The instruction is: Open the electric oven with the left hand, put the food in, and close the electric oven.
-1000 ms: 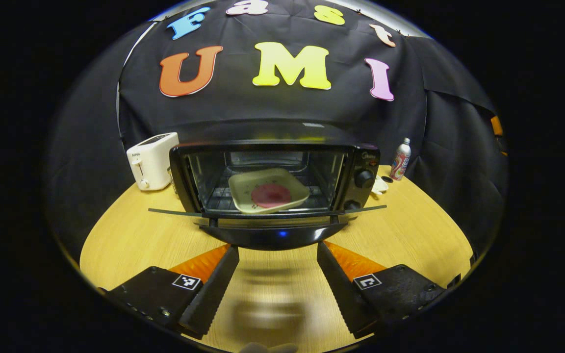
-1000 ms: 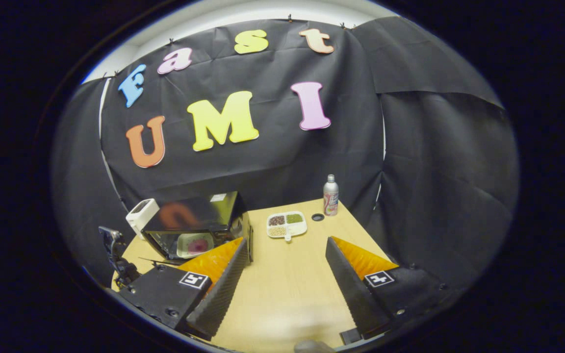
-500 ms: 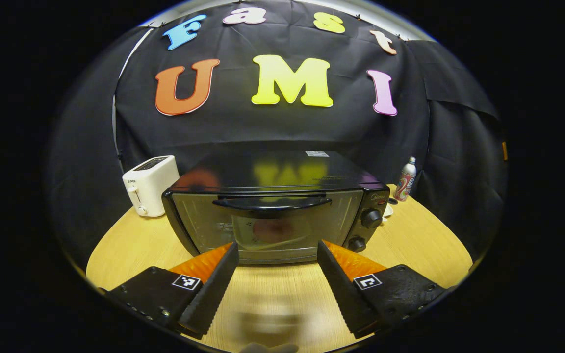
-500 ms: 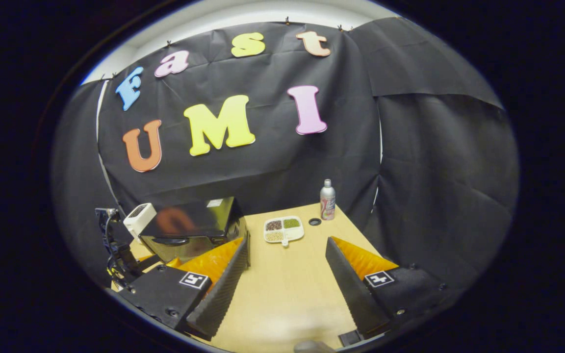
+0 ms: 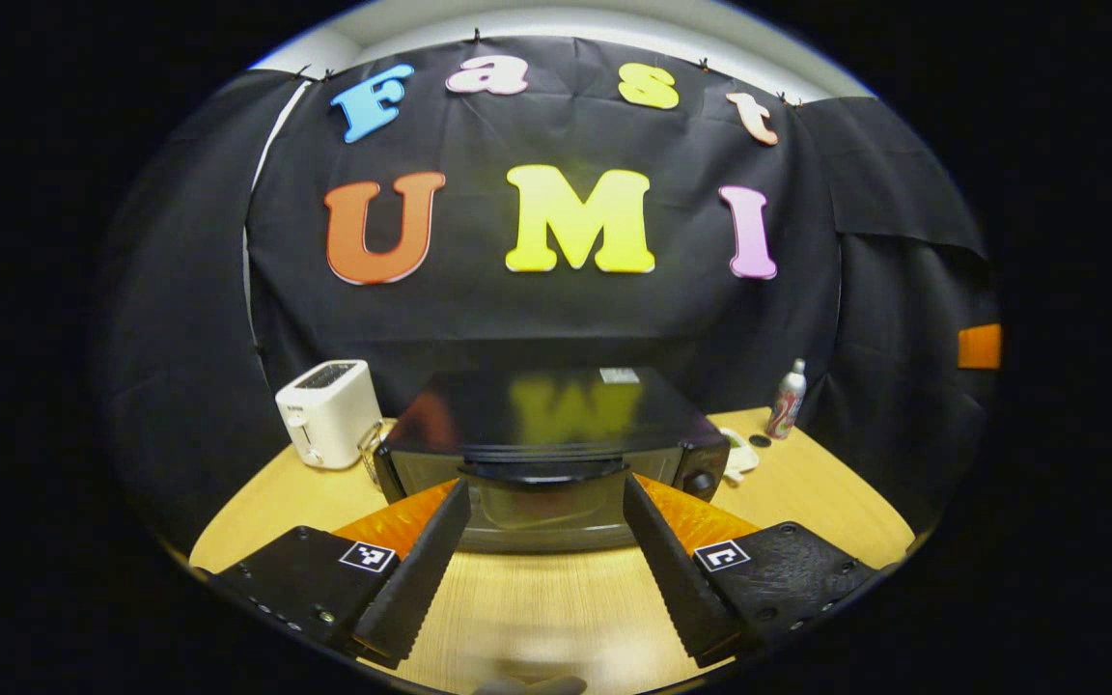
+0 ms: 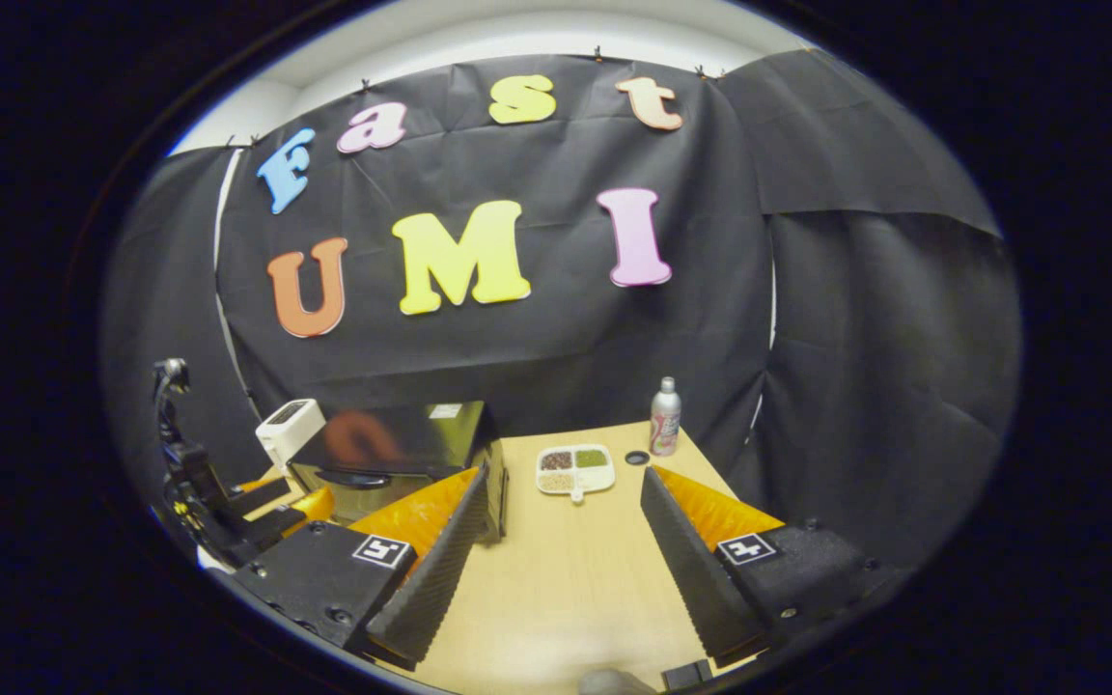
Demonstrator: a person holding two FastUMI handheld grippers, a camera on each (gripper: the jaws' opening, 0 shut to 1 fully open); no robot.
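Now the electric oven (image 5: 551, 454) sits door-closed mid-surface (image 5: 807, 492), at 12 o'clock from the spread, empty left tongs (image 5: 546, 541). At its 9 o'clock stands a toaster (image 5: 329, 413). The right tongs (image 6: 566, 541) are likewise spread, holding nothing.

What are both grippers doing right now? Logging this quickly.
Left gripper: open, holding nothing.
Right gripper: open, holding nothing.
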